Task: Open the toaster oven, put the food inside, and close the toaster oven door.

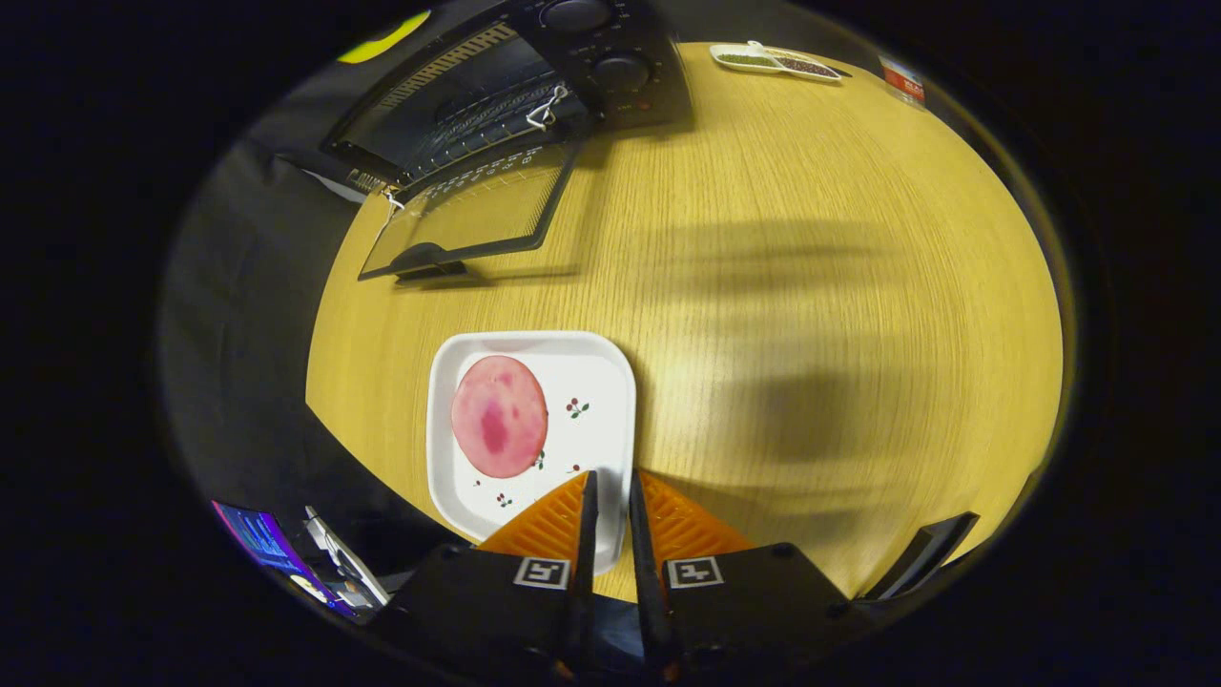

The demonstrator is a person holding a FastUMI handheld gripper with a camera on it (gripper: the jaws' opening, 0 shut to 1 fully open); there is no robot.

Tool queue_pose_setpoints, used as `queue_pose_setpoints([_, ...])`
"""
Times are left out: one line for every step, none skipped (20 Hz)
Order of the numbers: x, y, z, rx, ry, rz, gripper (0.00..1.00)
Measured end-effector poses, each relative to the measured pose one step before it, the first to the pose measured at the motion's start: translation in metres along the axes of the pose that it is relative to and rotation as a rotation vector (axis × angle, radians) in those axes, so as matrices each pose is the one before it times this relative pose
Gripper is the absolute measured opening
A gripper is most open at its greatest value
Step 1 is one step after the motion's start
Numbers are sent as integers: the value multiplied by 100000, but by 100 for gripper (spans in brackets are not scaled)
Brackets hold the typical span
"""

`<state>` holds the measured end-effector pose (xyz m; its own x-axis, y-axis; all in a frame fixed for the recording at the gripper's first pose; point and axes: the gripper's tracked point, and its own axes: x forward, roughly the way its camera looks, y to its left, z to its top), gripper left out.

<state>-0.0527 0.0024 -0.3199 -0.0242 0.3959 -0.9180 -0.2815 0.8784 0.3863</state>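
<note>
Nearly closed, jaws over the near rim of the white plate (610, 382) bearing the pink slice (499, 416), toaster oven (506, 95) door (467, 215) open beyond

My own orange fingers (658, 520) cover the near corner of the white plate (610, 367) on the tabletop (811, 286). At the far left corner, the toaster oven (534, 86) is cut off above its knobs, and its dial markings are too small to tell. At the far right edge a small divided dish (777, 62) holds dark bits I cannot identify; a red-labelled thing (901, 84) beside it is cropped.
</note>
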Motion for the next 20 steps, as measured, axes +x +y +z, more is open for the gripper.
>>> queue_pose_setpoints([17,131,-32,1212,-112,978,18])
queue_pose_setpoints([-93,108,-61,1003,61,1388,14])
queue_pose_setpoints([555,-270,-416,496,1003,783,10])
queue_pose_setpoints([-225,50,535,3533,-2563,1359,6])
queue_pose_setpoints([329,-83,-247,1133,858,1503,2])
queue_pose_setpoints([-486,82,-108,81,-161,1366,2])
queue_pose_setpoints([151,176,-302,329,191,1645,2])
queue_pose_setpoints([-24,221,75,1363,-292,1965,2])
queue_pose_setpoints([-59,-17,118,1942,-48,2121,2])
queue_pose_setpoints([-346,52,264,2399,-516,2349,2])
queue_pose_setpoints([-126,338,-266,2380,-1187,2211,2])
queue_pose_setpoints([-230,413,-76,2124,-914,2199,2])
queue_pose_setpoints([-308,637,-189,1689,-635,1954,2])
queue_pose_setpoints([-92,602,44,1285,-952,1397,2])
queue_pose_setpoints([256,629,-151,1145,-876,1450,2])
queue_pose_setpoints([52,744,-7,1762,-975,1770,2])
queue_pose_setpoints([72,738,-131,2083,-1230,1677,2])
queue_pose_setpoints([176,804,-23,1960,-1241,1625,2])
queue_pose_setpoints([-7,789,-126,1949,-1829,1337,2])
queue_pose_setpoints([267,766,-41,1682,-1692,918,2])
